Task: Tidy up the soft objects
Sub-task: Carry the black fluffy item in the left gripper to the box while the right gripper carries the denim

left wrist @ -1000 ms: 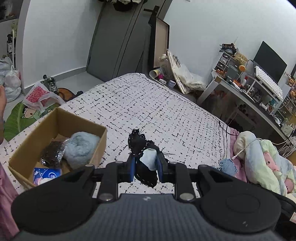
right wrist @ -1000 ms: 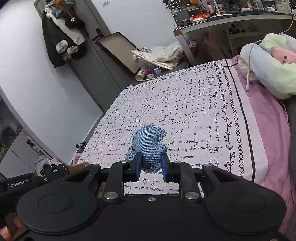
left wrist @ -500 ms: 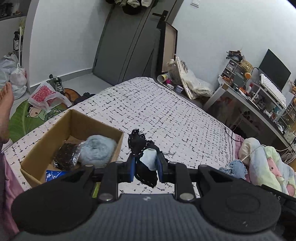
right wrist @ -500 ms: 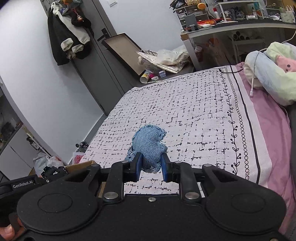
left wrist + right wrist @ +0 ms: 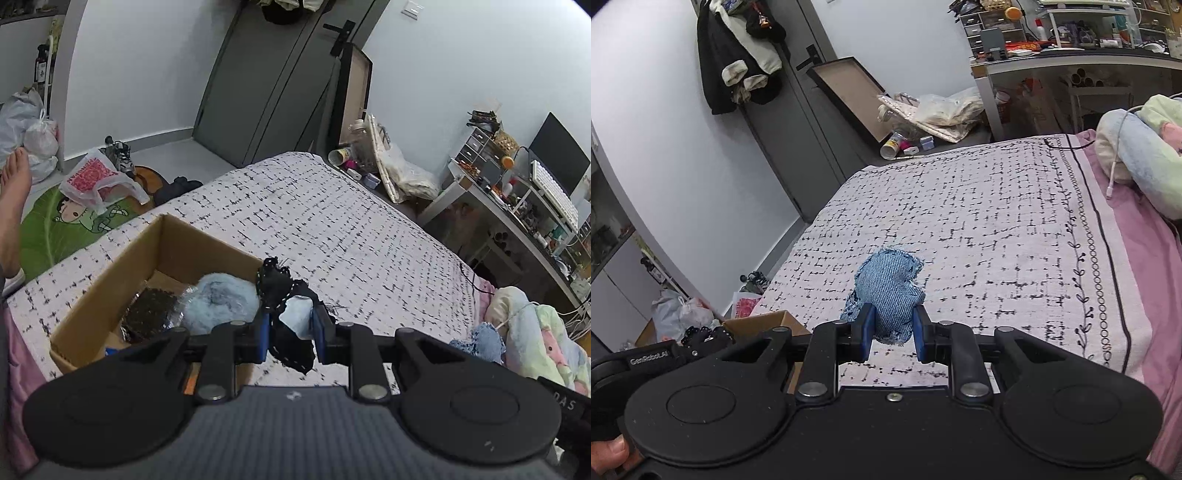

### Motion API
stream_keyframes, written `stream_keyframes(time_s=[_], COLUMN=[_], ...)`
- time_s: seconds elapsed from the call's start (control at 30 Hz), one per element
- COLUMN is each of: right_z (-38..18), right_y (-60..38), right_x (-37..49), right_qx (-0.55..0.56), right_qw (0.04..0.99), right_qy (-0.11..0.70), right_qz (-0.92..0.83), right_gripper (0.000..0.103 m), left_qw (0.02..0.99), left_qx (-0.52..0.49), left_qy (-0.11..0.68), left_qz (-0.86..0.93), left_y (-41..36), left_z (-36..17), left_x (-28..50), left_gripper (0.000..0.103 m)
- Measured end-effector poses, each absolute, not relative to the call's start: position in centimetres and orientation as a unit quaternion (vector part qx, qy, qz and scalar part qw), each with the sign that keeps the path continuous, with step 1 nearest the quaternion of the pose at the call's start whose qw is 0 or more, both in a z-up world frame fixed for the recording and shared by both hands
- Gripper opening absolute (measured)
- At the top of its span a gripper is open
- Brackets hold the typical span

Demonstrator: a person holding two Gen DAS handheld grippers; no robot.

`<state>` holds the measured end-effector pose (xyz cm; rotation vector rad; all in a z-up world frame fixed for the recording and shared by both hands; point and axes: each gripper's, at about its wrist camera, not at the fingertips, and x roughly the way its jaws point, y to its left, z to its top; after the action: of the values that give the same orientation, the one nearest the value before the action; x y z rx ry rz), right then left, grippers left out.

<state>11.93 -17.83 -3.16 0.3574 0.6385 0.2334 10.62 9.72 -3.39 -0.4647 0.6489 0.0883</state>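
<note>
Left tool (image 5: 290, 332) clamped on black lacy cloth (image 5: 286, 295) beside the cardboard box (image 5: 110, 288) at the bed (image 5: 332, 229) edge, right tool (image 5: 892, 332) pinching denim scrap (image 5: 888, 284) above mid-bed.

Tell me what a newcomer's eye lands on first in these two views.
First, the soft things pinched in the jaws: a black lace-trimmed cloth in the left gripper, at bottom centre of the left view, and a blue denim scrap in the right gripper, held above the patterned bedspread. Next, the cardboard box on the bed's left edge, with a fluffy pale-blue ball inside.
</note>
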Motion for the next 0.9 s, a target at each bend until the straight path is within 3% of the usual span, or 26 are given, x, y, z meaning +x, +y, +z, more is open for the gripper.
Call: stream_keyframes(time_s=[0.9], right_z=[-2.1], right_y=[-9.9], right_x=[15.6], right_qx=[0.157], right_qw=[0.923], right_qy=[0.316], right_qz=[0.155], right_gripper=[0.022], left_qw=[0.916], left_qx=[-0.25], left_qy=[0.31], left_qz=[0.054], left_y=[16.7], left_z=[-6.2], left_x=[15.4], left_gripper=[0.023])
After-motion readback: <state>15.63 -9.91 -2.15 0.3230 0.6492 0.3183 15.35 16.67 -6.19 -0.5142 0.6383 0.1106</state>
